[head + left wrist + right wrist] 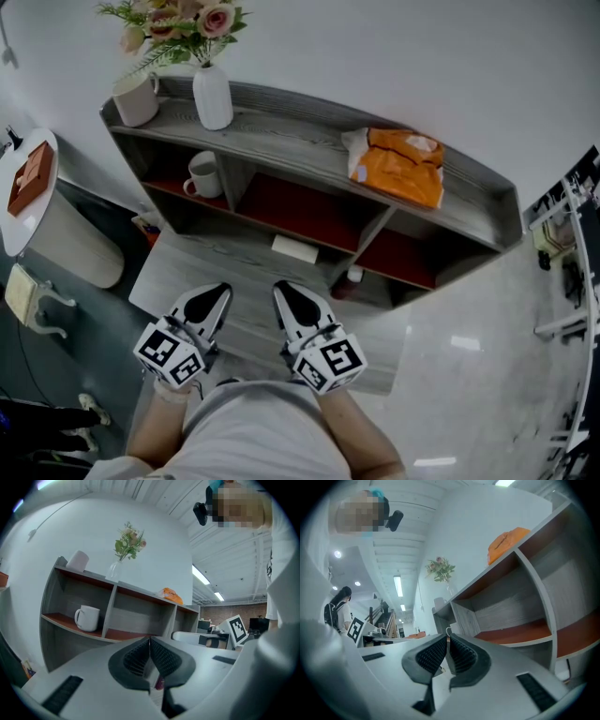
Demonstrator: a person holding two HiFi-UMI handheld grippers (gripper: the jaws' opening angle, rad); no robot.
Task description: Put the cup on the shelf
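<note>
A white cup (204, 175) with a handle stands upright in the left compartment of the grey shelf unit (309, 155), on its red board; the left gripper view shows the same cup (87, 618). A second white cup (136, 97) sits on the top board at the left end. My left gripper (217, 292) and right gripper (284, 291) are held close to my body, well in front of the shelf unit and apart from both cups. Both are shut with nothing between their pads, as seen in the left gripper (150, 641) and right gripper (447, 639) views.
A white vase of flowers (213, 97) and an orange bag (398, 164) sit on the top board. A white slip (295, 248) and a small bottle (352, 278) lie low in the unit. A round white stand with a brown box (31, 176) is at left, a metal rack (567, 253) at right.
</note>
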